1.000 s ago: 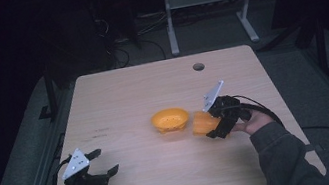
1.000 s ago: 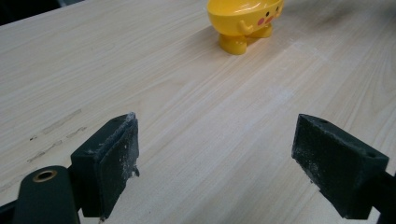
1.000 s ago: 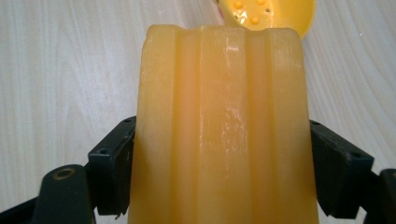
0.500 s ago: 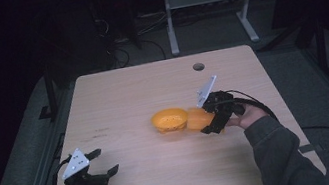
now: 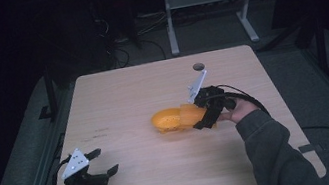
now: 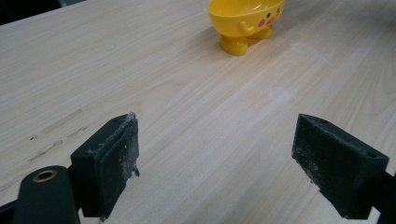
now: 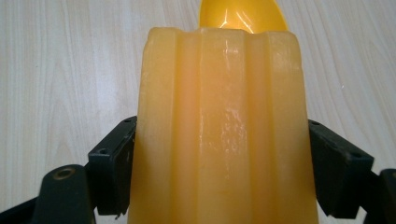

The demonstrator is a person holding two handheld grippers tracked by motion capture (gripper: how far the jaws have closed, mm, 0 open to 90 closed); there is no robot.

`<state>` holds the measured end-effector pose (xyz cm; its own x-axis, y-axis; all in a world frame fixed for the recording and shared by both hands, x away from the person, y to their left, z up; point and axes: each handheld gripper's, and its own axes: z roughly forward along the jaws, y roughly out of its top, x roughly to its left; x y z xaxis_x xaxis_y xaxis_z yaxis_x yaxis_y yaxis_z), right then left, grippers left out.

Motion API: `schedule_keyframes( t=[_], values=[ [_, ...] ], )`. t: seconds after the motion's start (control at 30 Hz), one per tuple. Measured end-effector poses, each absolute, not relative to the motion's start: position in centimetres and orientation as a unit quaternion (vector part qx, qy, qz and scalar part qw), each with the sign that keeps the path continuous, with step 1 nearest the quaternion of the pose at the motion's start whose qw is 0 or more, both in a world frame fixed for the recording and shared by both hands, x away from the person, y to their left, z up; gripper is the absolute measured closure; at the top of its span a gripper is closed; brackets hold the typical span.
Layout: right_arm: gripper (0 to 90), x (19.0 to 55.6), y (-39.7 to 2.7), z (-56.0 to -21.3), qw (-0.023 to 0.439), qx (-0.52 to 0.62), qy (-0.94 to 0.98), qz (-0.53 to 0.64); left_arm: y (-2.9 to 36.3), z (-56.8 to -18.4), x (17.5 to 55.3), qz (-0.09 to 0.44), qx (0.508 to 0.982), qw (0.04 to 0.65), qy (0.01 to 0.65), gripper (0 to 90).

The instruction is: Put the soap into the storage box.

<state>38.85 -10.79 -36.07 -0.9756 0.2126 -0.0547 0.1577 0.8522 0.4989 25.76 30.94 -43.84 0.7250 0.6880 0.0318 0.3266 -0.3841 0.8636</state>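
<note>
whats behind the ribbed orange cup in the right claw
Behind the ribbed orange cup, clamped in the right claw, the rim of the yellow bowl peeks over its top. The rest of the bowl is hidden by the cup.

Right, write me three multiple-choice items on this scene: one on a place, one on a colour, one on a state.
1. Where is the left gripper?
A. at the table's near left corner
B. over the bowl
C. at the far edge

2. What colour is the bowl?
A. blue
B. yellow
C. white

3. What is the right gripper doing?
A. lying open on the table
B. gripping a pale orange ribbed cup
C. holding a spoon

Answers:
1. A, as the high view shows it low at the left of the table, jaws wide apart.
2. B, as the left gripper view shows a yellow bowl with small feet.
3. B, as the right gripper view shows both jaws pressed against the cup's sides.
</note>
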Motion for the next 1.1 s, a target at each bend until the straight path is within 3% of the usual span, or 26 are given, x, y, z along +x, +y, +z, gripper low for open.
schedule_keyframes(
  t=[1.1],
  values=[
    [20.5,41.4,-6.7,-34.8,0.057,0.055,0.963,0.256,31.3,-43.8,25.8,0.2,0.806,0.458,0.318,14.3]
  ],
)
